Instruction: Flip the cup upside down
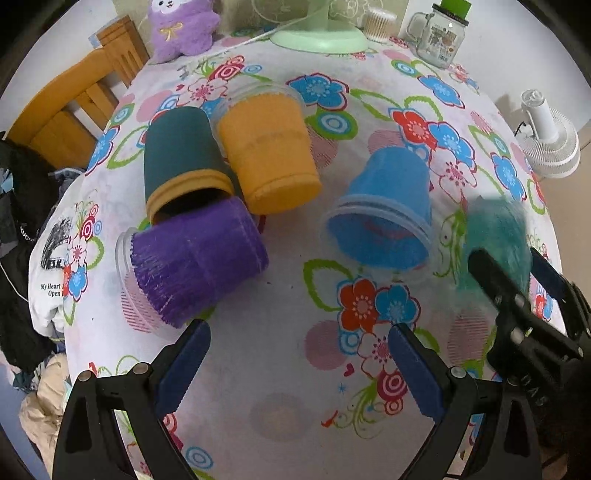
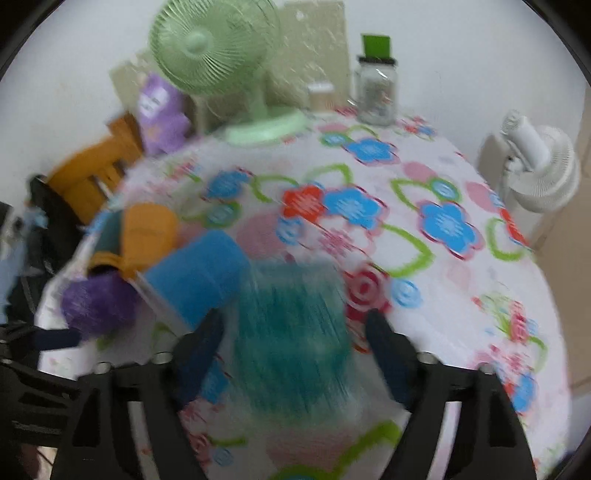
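Note:
A teal fuzzy cup (image 2: 295, 343) sits between the fingers of my right gripper (image 2: 295, 328), blurred by motion; the jaws stand wide around it and I cannot tell if they touch it. It also shows in the left wrist view (image 1: 496, 240) with the right gripper (image 1: 517, 273) at it. A blue cup (image 1: 384, 210) lies on its side, as do a purple cup (image 1: 195, 262), an orange cup (image 1: 269, 147) and a dark green cup (image 1: 181, 155). My left gripper (image 1: 299, 347) is open and empty above the tablecloth.
The floral tablecloth (image 1: 280, 369) covers the table. At the back stand a green fan (image 2: 210, 48), a purple plush toy (image 1: 181, 29) and a glass jar (image 1: 441, 35). A white fan (image 1: 550, 140) is off the right edge, a wooden chair (image 1: 66, 110) to the left.

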{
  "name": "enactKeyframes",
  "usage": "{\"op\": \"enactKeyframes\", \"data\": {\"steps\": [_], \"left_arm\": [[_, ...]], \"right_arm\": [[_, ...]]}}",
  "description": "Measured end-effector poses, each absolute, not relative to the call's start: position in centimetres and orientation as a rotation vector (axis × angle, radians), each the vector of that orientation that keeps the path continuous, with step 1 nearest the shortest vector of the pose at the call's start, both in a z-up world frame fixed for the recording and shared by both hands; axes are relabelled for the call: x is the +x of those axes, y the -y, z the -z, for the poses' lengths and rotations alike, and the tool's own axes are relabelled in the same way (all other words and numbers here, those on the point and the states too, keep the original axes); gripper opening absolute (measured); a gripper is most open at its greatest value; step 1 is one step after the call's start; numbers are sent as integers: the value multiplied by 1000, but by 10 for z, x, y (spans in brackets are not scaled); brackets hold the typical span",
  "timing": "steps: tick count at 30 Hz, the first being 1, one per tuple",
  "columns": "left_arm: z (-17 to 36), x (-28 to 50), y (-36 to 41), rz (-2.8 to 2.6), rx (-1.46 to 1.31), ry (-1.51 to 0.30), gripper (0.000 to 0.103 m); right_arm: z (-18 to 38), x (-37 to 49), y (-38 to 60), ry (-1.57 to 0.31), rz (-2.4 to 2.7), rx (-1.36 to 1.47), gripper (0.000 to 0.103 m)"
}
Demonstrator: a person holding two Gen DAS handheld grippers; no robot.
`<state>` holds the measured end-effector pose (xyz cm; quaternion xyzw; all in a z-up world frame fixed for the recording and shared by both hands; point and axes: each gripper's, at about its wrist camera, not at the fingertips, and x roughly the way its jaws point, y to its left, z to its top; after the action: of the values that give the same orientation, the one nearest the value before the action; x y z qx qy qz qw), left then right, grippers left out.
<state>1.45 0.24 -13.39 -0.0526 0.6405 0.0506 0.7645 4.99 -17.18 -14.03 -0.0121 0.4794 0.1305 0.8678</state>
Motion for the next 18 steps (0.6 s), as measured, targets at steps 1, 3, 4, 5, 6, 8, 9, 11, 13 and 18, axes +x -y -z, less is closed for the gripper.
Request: {"op": "enactKeyframes", "data": {"steps": [1, 3, 4, 5, 6, 8, 9, 11, 13, 18], "left_arm": [[134, 14, -2, -108, -114, -1398, 98], [131, 12, 1, -103, -114, -1411, 98], [130, 12, 2, -103, -112, -1417, 98], [130, 11, 3, -104, -111, -1424, 98], [129, 11, 4, -103, -111, -1432, 98], [129, 10, 5, -101, -109, -1445, 98], [129, 9, 7, -102, -106, -1450, 98], [128, 9, 9, -104, -103, -1454, 98], [127, 10, 9, -109, -102, -1454, 98], [127, 16, 12, -135, -107, -1450, 98]], "right_arm": [[141, 50, 173, -1035, -244, -53, 94], [140, 48, 176, -1064, -234, -57, 94], [138, 47, 178, -1081, -231, -51, 94], [136, 46, 181, -1091, -230, -47, 94], [135, 45, 183, -1103, -231, -42, 94], [133, 44, 187, -1125, -235, -37, 94], [133, 43, 189, -1133, -238, -31, 94], [132, 46, 191, -1146, -248, -22, 94], [131, 55, 192, -1165, -278, -16, 94], [124, 94, 183, -1225, -331, -63, 94]]}}
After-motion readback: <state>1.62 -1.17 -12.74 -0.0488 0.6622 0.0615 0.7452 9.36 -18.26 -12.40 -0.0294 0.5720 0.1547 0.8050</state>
